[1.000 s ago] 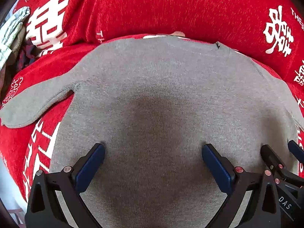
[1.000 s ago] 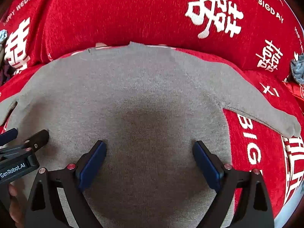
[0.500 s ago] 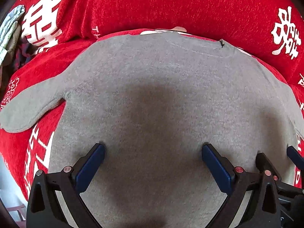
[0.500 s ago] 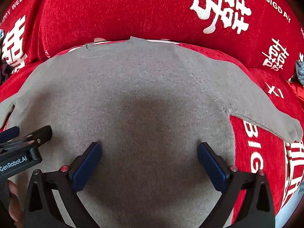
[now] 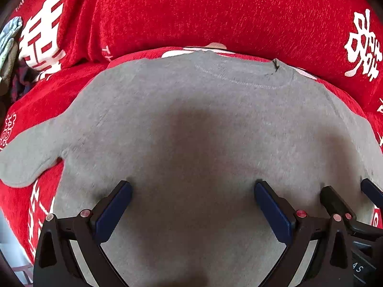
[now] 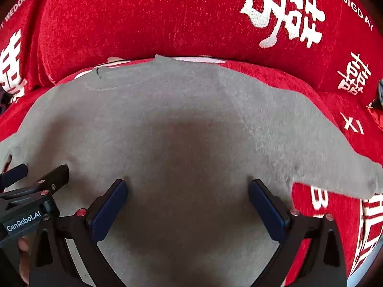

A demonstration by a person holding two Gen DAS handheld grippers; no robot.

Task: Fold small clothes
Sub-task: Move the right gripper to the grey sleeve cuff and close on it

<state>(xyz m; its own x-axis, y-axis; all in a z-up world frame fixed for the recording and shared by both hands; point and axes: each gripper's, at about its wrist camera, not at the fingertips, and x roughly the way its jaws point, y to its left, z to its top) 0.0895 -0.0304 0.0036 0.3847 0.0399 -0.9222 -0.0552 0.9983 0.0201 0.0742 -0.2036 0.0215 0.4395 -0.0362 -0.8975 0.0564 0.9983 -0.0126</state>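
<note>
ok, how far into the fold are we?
Done: the grey sweater lies spread flat on the red cover, sleeves out to the sides. In hand: nothing; the left tongs and right tongs both stand open above its body. Left: every fold, sleeves first probably.

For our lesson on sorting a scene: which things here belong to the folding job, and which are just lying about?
Belonging to the job:
- grey top, spread flat, sleeves out
- left gripper, fingers wide apart over it
- right gripper, fingers wide apart over it

Just lying about:
- red cover with white lettering, under the top
- bundle of pale and dark cloth at the far left edge
</note>
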